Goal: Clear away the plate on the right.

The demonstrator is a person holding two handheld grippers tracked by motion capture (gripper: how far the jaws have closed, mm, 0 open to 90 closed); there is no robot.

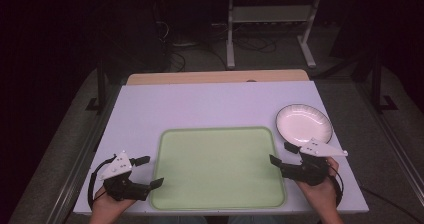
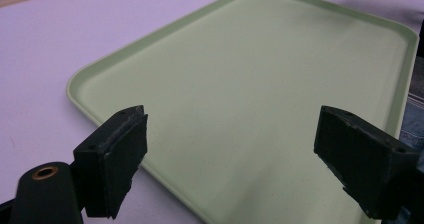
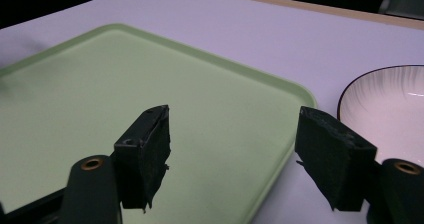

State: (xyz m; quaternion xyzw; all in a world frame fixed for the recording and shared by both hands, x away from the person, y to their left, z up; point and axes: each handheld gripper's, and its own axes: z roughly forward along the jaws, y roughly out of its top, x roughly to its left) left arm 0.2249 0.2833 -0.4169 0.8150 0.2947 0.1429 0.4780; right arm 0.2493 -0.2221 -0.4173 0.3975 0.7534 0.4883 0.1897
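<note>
I hold my left gripper (image 1: pixel 151 171) and right gripper (image 1: pixel 281 153) at the 2 sides of the green tray (image 1: pixel 218 134), each with jaws spread and nothing between them, ready to reach in. The white plate (image 1: pixel 303 123) sits just beyond my right gripper, beside the tray's far corner, probably the next pick. Nothing blocks it.

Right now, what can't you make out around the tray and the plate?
- Green tray: near edge cut off in the left gripper view, behind the left tongs.
- White plate: right part cut off in the right gripper view.
- Room beyond the table: too dark in the high view.
</note>
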